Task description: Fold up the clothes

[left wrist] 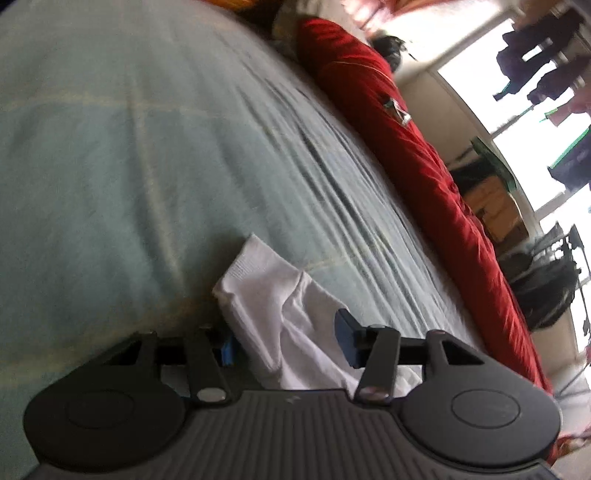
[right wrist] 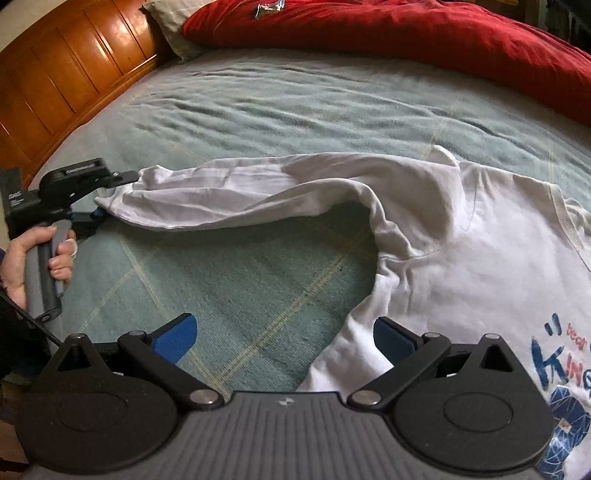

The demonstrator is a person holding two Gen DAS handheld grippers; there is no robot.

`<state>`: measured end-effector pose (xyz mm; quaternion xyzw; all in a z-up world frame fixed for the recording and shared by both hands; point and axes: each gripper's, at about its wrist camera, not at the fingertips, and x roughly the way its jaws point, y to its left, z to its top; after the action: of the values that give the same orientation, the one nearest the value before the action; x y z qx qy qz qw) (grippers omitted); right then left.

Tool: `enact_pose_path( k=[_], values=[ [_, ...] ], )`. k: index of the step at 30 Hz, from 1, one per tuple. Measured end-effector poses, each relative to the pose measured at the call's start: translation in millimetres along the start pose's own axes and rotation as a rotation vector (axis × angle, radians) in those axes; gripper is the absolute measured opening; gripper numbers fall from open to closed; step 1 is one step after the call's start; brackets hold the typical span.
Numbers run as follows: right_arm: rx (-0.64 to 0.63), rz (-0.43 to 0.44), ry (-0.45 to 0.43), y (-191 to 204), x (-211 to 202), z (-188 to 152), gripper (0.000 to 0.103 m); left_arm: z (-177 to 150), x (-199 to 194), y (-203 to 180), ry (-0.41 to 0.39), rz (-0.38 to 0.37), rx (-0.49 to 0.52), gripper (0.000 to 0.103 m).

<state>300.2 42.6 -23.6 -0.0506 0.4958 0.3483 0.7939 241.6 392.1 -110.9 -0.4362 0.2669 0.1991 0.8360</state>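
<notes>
The left gripper (left wrist: 288, 341) has its jaws pinching the cuff of the white shirt's sleeve (left wrist: 273, 295), the cloth bunched between the blue pads (left wrist: 345, 338). In the right wrist view that same gripper (right wrist: 110, 195) sits at the left, gripped by a hand (right wrist: 40, 254), with the sleeve (right wrist: 236, 195) stretched out from it across the bed (right wrist: 258, 110). The right gripper (right wrist: 284, 338) hovers with its jaws spread wide, one blue pad (right wrist: 393, 338) over the shirt's side edge, the other over bare sheet. The white shirt (right wrist: 480, 258) lies face up on the blue-green sheet, printed lettering (right wrist: 557, 365) at its right. A red duvet (right wrist: 406, 33) runs along the far side, beside a wooden headboard (right wrist: 62, 74).
</notes>
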Motion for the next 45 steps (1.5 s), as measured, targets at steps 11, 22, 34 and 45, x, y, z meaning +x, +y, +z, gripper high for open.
enact_pose_path(
  k=[11,22,34,45],
  values=[
    [-0.026,-0.009,-0.015,5.4,3.1,6.2,0.103,31.7,-29.0,-31.4,-0.011,0.089,0.212,0.007],
    [-0.017,-0.032,-0.033,-3.7,3.9,12.4,0.103,38.3,-45.7,-31.0,0.001,0.162,0.331,0.015],
    [0.017,-0.071,-0.142,-46.4,27.2,68.6,0.103,48.8,-67.8,-27.5,0.011,0.319,0.407,0.044],
    [-0.051,-0.156,-0.138,-42.2,117.3,127.8,0.103,22.7,-37.1,-66.4,0.116,0.213,0.628,0.046]
  ],
)
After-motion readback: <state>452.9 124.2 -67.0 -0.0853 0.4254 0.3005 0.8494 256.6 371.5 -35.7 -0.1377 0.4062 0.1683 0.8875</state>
